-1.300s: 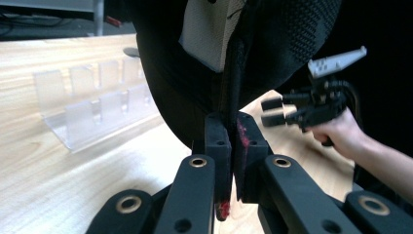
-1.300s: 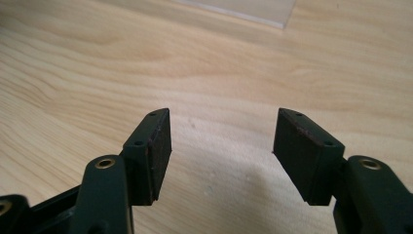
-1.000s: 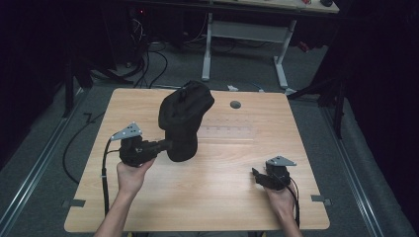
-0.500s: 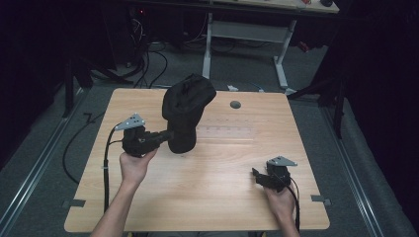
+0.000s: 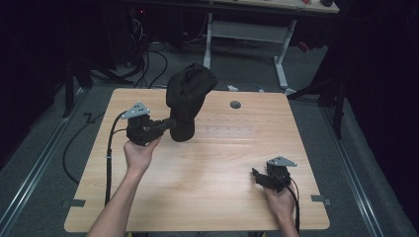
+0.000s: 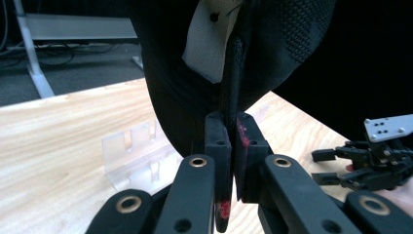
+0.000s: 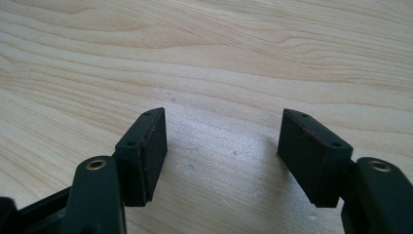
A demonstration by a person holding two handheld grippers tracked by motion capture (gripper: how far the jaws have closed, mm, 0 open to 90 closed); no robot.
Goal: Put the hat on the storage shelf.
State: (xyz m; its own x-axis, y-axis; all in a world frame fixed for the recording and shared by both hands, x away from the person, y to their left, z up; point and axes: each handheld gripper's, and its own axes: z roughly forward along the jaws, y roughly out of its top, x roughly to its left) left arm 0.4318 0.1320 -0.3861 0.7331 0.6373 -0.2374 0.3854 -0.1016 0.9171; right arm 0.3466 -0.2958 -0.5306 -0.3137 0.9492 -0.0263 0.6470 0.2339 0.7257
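From above, the light wooden table sits in a dark room with cables on the floor behind it. The person's left hand holds the left gripper over the table's left half, its jaws clamped on the lower edge of a black fabric cap that hangs raised above the far-left part of the tabletop, crown uppermost. A small grey round disc lies on the wood beyond it, to the right. Near the front right corner the right hand rests with the right gripper low over the bare wood, well apart from the cap.

In the left gripper view, the two black jaws are pressed together on a thin black strap or seam of the cap, just beneath a white label sewn inside it. A clear plastic bracket lies on the table behind the cap. The right gripper appears farther off at the right edge.

In the right gripper view, the jaws stand wide apart with bare pale wood grain between them, gripping nothing.
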